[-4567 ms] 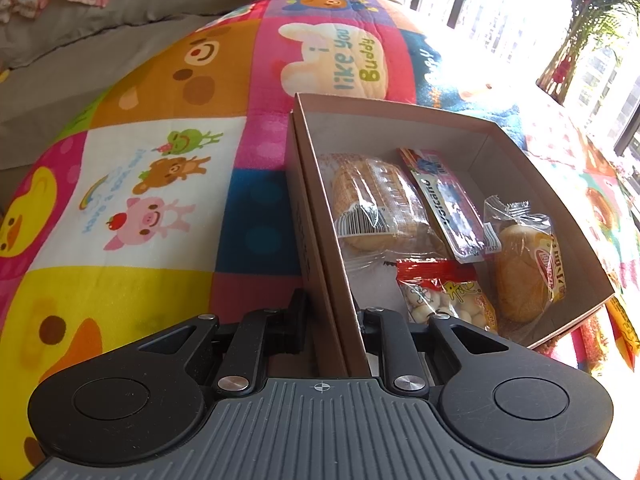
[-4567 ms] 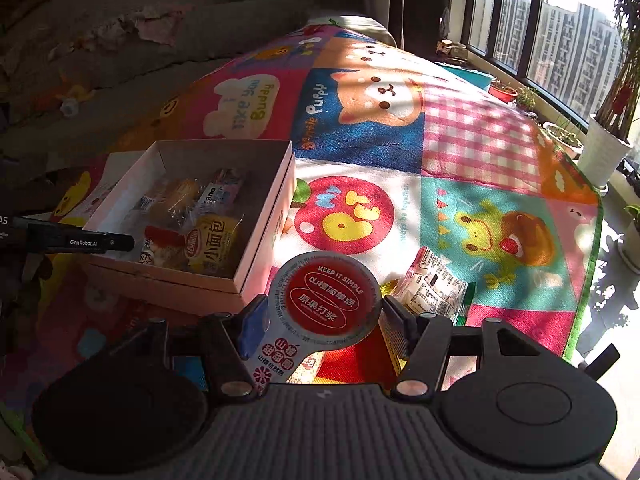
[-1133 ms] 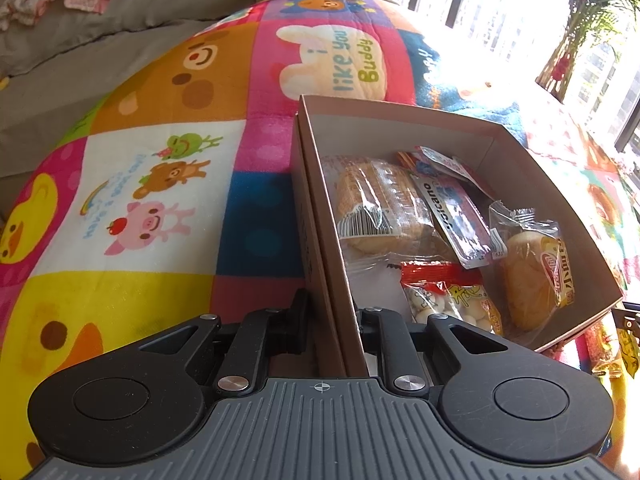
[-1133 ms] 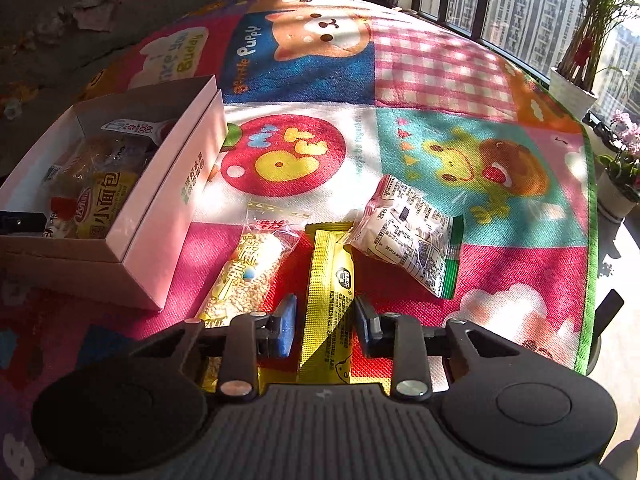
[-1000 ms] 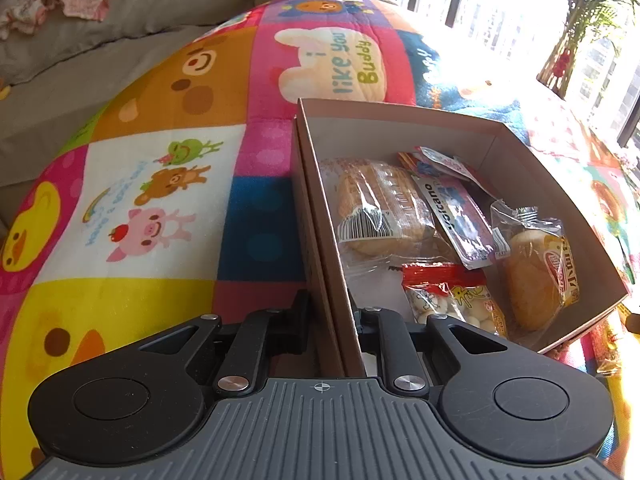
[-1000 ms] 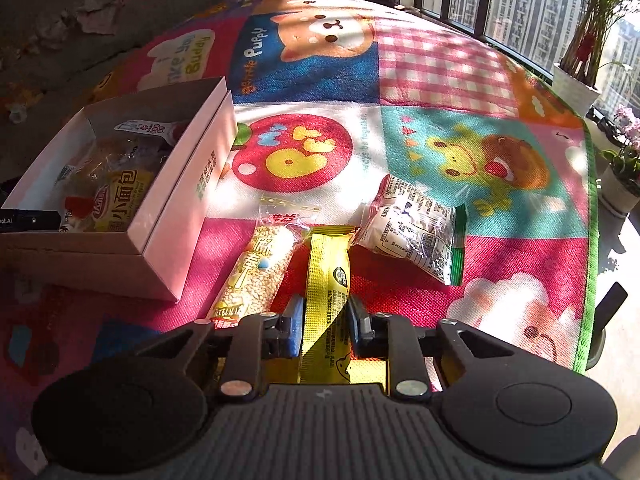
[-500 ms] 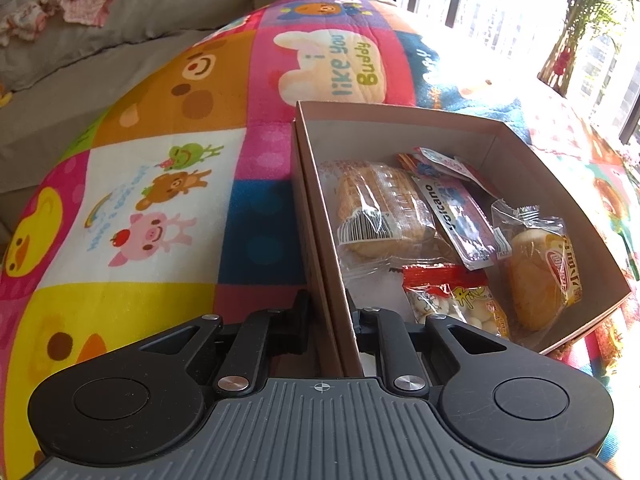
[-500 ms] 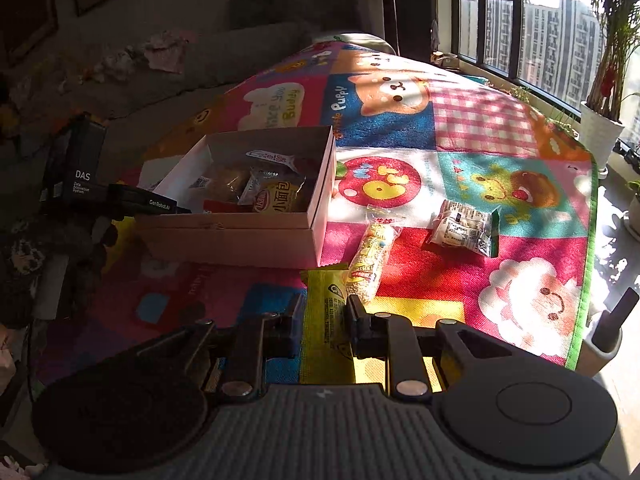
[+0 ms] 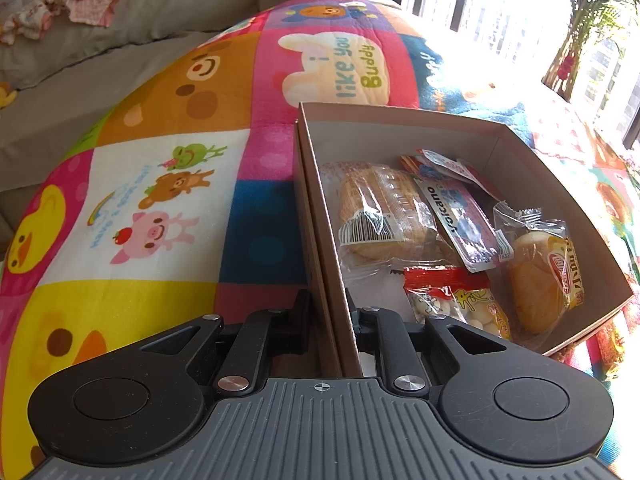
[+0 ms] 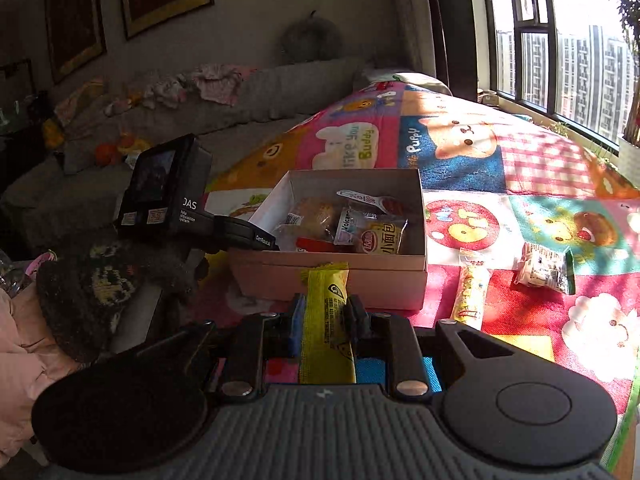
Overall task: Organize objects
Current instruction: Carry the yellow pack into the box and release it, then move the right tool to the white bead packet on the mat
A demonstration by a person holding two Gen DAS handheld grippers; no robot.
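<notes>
Jaws on box wall point(image 9: 320, 240), yellow packet point(image 10: 326, 320).

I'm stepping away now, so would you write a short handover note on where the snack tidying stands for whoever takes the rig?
Left gripper: shut on the near wall of the open pink cardboard box, steadying it on the patchwork animal play mat.
Right gripper: shut on a long yellow snack sachet, held up in front of the box.
Done: several wrapped snacks lie in the box, including a bun in a yellow-labelled wrapper.
Left: drop the sachet in, then collect the pale yellow puffed-snack bag and the white printed packet with a green edge, both on the mat right of the box.
</notes>
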